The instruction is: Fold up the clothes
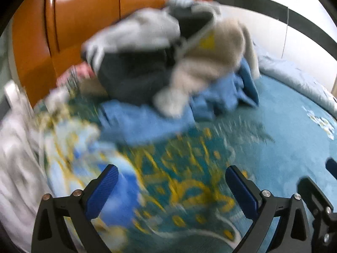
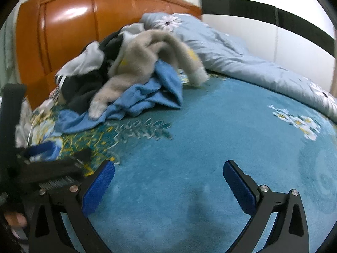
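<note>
while clothes pile sits on bed, left claw, right claw wide, empty; no legible writing.

Glossy wood headboard, fuzzy sweater (cloth), plush blanket

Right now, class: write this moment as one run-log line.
left gripper: open, empty | right gripper: open, empty | clothes pile: unfolded, by headboard | bed cover: bare ahead | stage: nothing grasped

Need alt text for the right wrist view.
Open right gripper hovers empty over a teal bedspread. Beyond lies a clothes pile: beige, blue, black and white garments, with a wooden headboard behind it and a pale quilt at right.
</note>
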Tool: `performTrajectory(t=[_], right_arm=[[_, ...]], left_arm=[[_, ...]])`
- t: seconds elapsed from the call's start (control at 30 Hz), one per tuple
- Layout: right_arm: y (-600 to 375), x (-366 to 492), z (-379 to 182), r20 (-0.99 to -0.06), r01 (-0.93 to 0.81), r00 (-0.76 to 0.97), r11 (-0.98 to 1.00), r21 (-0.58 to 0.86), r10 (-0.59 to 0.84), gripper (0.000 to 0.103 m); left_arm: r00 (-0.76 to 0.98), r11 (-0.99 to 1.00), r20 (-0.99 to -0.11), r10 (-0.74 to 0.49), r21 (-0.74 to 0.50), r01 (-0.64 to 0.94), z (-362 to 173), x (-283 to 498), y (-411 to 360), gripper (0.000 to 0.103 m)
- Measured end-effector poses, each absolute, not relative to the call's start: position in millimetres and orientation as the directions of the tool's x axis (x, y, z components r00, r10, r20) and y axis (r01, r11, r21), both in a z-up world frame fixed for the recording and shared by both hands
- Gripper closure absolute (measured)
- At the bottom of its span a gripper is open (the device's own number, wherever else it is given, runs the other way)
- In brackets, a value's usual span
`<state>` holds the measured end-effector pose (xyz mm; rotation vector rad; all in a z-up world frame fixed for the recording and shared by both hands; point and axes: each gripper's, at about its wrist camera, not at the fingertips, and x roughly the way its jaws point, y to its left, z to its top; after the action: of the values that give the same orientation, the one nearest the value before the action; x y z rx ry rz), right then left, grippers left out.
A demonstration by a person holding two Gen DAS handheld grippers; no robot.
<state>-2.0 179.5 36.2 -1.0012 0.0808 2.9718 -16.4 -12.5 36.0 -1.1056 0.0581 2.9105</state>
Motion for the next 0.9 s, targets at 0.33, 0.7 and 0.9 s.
performTrajectory(t=[0.33,0.7,0.9], right_arm=[[188.5,-6.5,32.8,-0.631,-0.052,-0.776,-0.996,0.077,-0.008,0.000],[192.5,-8.9,30.7,-0.646,-0.056,-0.763,-0.994,0.092,-0.017,0.000],[193.7,-8.6,31.6,-0.648,-0.061,-0.762,-0.994,0.093,-0.014,0.000]], left_arm=[[-0.829,-0.991,-0.547,-0.122,0.114,0.070,116.1,-129.2,-17.1,0.000],[-0.799,-0.971,-0.562,-0.215,0.211,0.113,107.5,-175.5,-16.0,0.075],[-0.839,-0.983,-0.512,-0.182,0.120,0.140,151.3,-162.6,-36.7,0.084]])
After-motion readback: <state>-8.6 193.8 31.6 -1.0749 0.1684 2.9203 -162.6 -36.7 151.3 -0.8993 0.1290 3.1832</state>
